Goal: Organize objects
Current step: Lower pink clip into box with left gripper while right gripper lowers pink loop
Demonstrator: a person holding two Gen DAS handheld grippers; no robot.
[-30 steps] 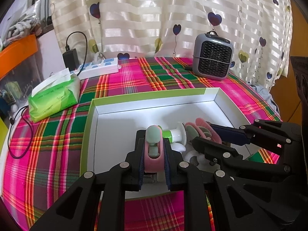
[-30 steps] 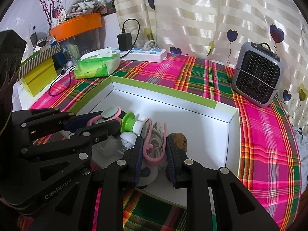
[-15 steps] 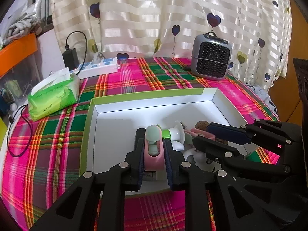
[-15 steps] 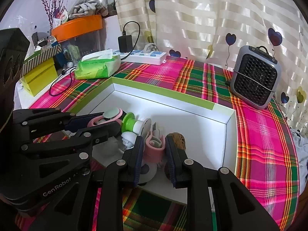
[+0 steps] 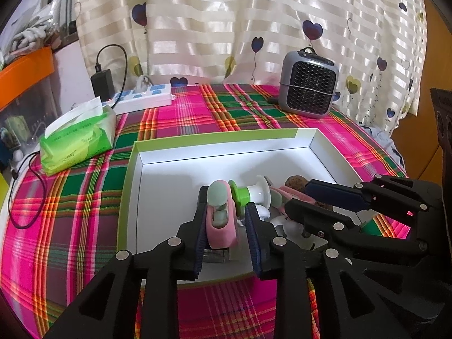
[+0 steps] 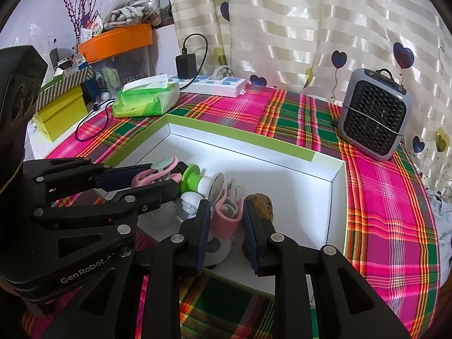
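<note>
The bench (image 5: 84,212) wears a plaid cloth of hot pink, green and orange-yellow lines. The box (image 5: 214,138) is white inside with a lime-green rim. A pink clip (image 5: 221,226) carries pale sage-green pads; the spool (image 5: 245,193) beside it is bright green and white. The tissue pack (image 5: 76,141) is green. The heater (image 5: 308,90) is grey with a black grille. The cream striped curtain (image 5: 226,22) bears navy and yellow heart balloons. The left tool (image 5: 227,226) is black with dark blue pads

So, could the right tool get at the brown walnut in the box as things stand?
Probably yes: the walnut lies just beyond the right tool's outer finger with nothing on top. But a pink clip sits between its fingers and would need dropping first.
</note>
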